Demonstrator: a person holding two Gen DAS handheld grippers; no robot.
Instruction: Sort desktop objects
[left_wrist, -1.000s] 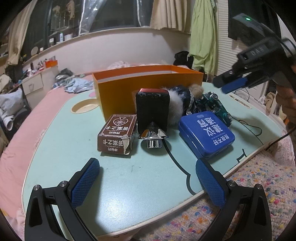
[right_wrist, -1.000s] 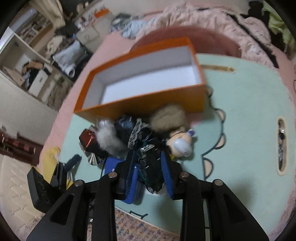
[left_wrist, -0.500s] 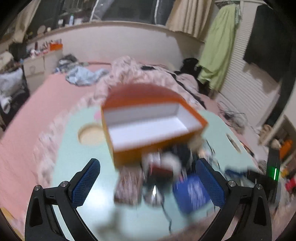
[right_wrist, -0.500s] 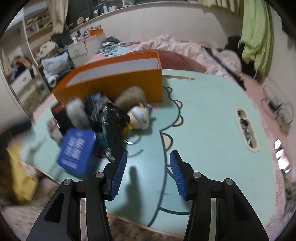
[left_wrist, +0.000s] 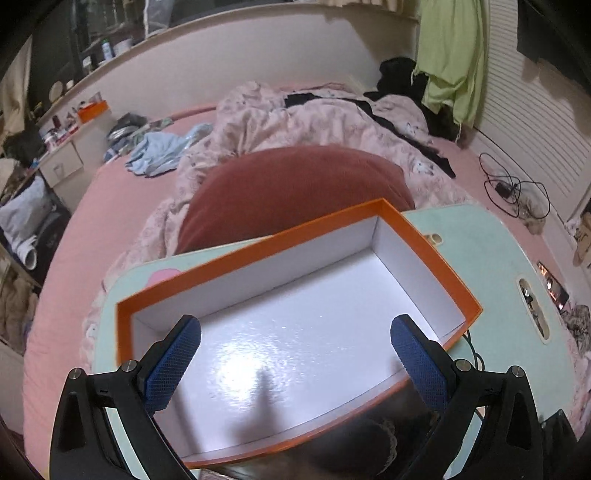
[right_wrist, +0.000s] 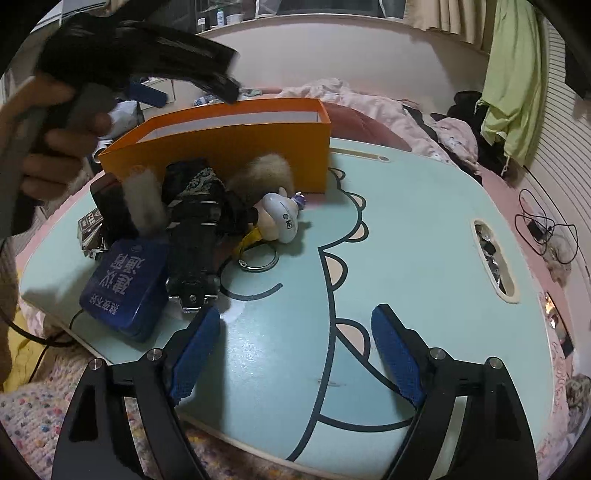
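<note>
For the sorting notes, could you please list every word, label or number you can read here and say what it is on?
"建议" and "通过", seen upside down: lid of the blue tin, large white characters.
Small white line beside them on that lid: too small to read.
Round mark on the white figurine: too small.
Print on the brown carton: blurred.
Orange box: no text.

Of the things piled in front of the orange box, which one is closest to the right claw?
The dark toy car: its chrome front end sits just beyond the opening right claw, beside its left finger. The blue tin lies further left.
</note>
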